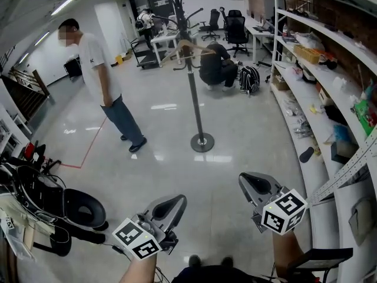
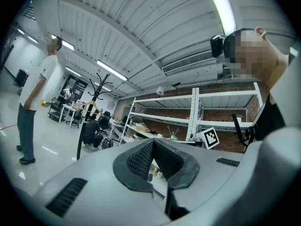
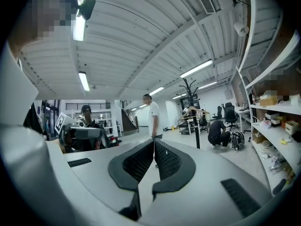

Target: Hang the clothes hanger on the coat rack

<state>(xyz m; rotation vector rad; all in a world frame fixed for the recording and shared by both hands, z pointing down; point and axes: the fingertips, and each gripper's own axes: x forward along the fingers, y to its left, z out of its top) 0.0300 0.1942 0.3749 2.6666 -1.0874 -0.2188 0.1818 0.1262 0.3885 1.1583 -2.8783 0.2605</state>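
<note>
The black coat rack [image 1: 194, 93] stands on a round base in the middle of the floor, well ahead of me. A wooden clothes hanger [image 1: 187, 45] hangs high on its pole. My left gripper [image 1: 177, 202] and right gripper [image 1: 247, 181] are low in the head view, far from the rack, both shut with nothing between the jaws. In the left gripper view the shut jaws meet at the tip of the left gripper [image 2: 153, 142], with the coat rack [image 2: 96, 93] off to the left. The right gripper [image 3: 154, 142] also shows its pads touching, and the coat rack [image 3: 190, 98] is to its right.
A person [image 1: 100, 75] stands left of the rack. Another person [image 1: 217, 63] crouches behind it beside a black backpack [image 1: 249, 78]. White shelving [image 1: 330, 87] with clutter runs along the right. Black equipment [image 1: 53, 205] lies at the lower left. Desks and office chairs [image 1: 235, 28] stand at the back.
</note>
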